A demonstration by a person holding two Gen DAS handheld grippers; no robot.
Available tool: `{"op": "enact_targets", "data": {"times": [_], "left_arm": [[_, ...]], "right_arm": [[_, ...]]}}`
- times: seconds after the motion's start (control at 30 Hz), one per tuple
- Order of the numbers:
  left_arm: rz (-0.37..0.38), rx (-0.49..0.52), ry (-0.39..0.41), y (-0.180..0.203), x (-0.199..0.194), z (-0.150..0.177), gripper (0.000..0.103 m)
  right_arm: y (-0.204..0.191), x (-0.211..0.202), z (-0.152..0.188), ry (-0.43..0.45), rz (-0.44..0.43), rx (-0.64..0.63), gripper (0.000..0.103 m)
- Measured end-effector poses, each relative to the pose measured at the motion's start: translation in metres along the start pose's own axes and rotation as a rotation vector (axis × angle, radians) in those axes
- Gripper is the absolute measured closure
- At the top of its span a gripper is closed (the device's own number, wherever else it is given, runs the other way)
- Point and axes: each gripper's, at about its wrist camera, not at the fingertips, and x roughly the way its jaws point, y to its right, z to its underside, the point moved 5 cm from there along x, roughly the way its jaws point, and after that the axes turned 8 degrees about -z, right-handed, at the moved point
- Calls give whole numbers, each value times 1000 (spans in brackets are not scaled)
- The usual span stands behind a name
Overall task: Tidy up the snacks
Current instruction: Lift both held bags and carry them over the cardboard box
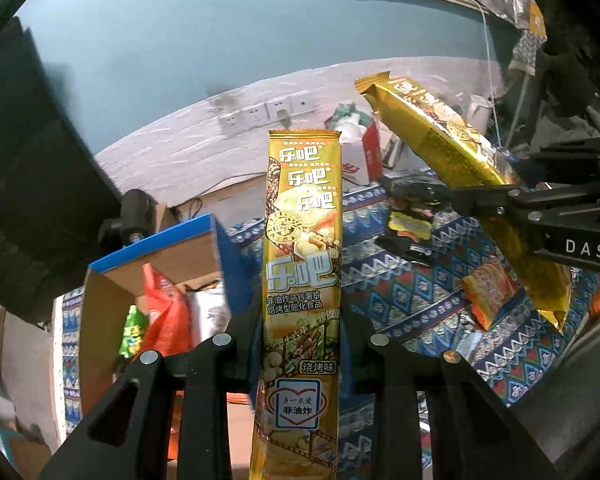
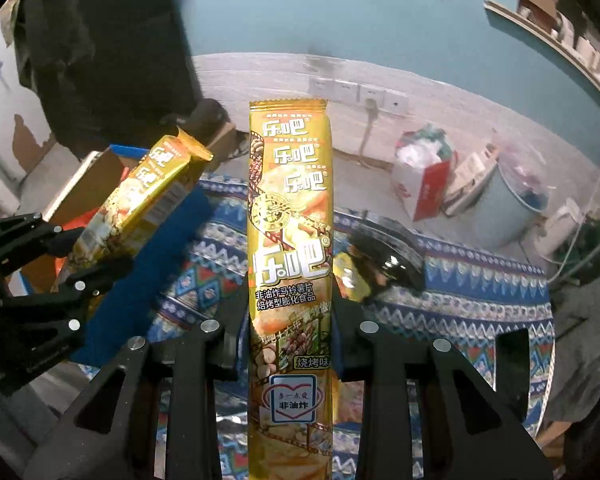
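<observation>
Snack packs: two long gold chip packs w/ Chinese lettering, one per tool. Left tool [image 1: 300, 344] is clamped on the left gold pack [image 1: 302, 264], which stands upright btwn its fingers, seal end up, in the left wrist view. Same pack shows in the right wrist view at far left [image 2: 140, 200], tilted, top seal pointing up-right, w/ the left tool's black frame gripping its lower part. Right tool [image 2: 290, 332] is clamped on the right gold pack [image 2: 290, 248], upright btwn the fingers. From the left wrist cam that pack [image 1: 452, 148] slants diagonally, top end up-left, lower end down-right, right tool's black body crossing it mid-length. Both packs are held up in the air above the patterned blue cloth [image 1: 400, 280] on the worktop. Open cardboard box [image 1: 160, 264] w/ blue rim sits at left, near the left tool; inside it a red bag [image 1: 166, 312] and a green pack [image 1: 134, 332]. On the cloth: black snack bag [image 1: 410, 216] w/ yellow label, and a small orange pack [image 1: 490, 292] nearer the right tool, apart from each other. Behind, wall sockets [image 1: 260, 114] on the pale lower wall, teal wall above; red-white carton [image 2: 424, 184] and pale bin [image 2: 508, 208] on the floor past the worktop.
</observation>
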Motion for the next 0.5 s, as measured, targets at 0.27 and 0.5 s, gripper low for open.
{"op": "enact_targets", "data": {"times": [0.27, 0.5], "left_arm": [[-22, -65, -2, -35, -2, 10, 73], [-50, -114, 0, -64, -5, 19, 73]], "right_arm": [[-38, 19, -19, -7, -39, -45, 74], [-65, 37, -32, -16, -68, -75, 74]]}}
